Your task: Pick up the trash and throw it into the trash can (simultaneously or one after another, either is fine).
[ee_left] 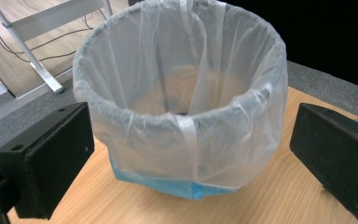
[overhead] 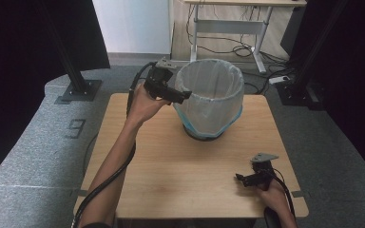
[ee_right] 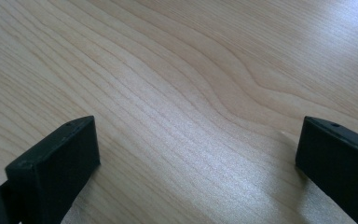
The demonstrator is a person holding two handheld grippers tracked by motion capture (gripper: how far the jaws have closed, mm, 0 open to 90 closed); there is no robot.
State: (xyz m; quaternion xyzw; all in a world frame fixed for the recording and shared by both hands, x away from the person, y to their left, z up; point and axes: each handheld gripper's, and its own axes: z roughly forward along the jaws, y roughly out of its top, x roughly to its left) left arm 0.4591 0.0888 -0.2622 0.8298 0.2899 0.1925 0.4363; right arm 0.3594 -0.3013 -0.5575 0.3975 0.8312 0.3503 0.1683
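- On the light wooden table [overhead: 171, 175], toward its far middle, stands a round mesh wastebasket lined with a translucent white plastic bag [overhead: 211, 97]; the bag's mouth is folded out over the rim, and a pale blue fold of it hangs low on the outside wall.
- Left gripper [overhead: 183, 97]: held raised at the basket's left rim, its tip at the folded bag edge (contact cannot be told from the high view).
- Left gripper view: both black jaws stand wide apart, the lined basket [ee_left: 186, 116] between and beyond them, nothing clasped.
- Right gripper [overhead: 240, 178]: low over the near right part of the table, well apart from the basket.
- Right gripper view: jaws spread wide over bare wood grain [ee_right: 182, 93], holding nothing.
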